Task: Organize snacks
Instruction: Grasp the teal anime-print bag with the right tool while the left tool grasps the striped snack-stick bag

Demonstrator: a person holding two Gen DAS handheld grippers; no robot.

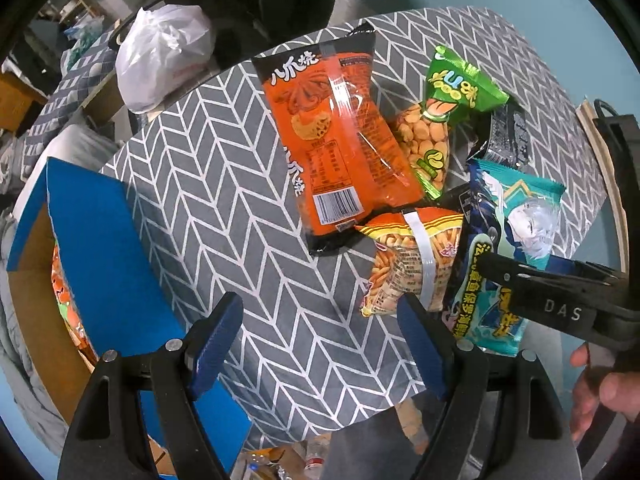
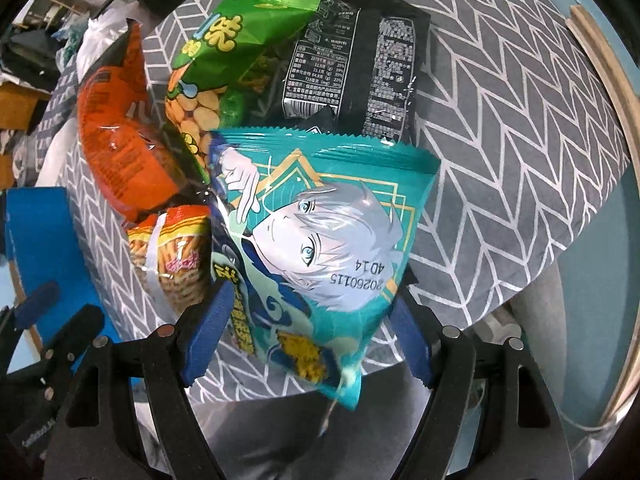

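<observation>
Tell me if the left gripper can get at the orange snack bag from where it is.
Probably yes. The left gripper is open and empty, and the orange snack bag lies on top of the pile with bare tablecloth between them.

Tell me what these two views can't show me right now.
- Blue box contents, left wrist view: its flap hides all but an orange sliver.
- Black packet front, both views: it lies back side up, and the teal anime packet overlaps its near end.
- Right gripper grip, right wrist view: the teal packet covers the fingertips' contact.

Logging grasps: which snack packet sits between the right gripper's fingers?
The teal packet with the silver-haired cartoon figure, between the right gripper; the other packets lie beyond.
</observation>
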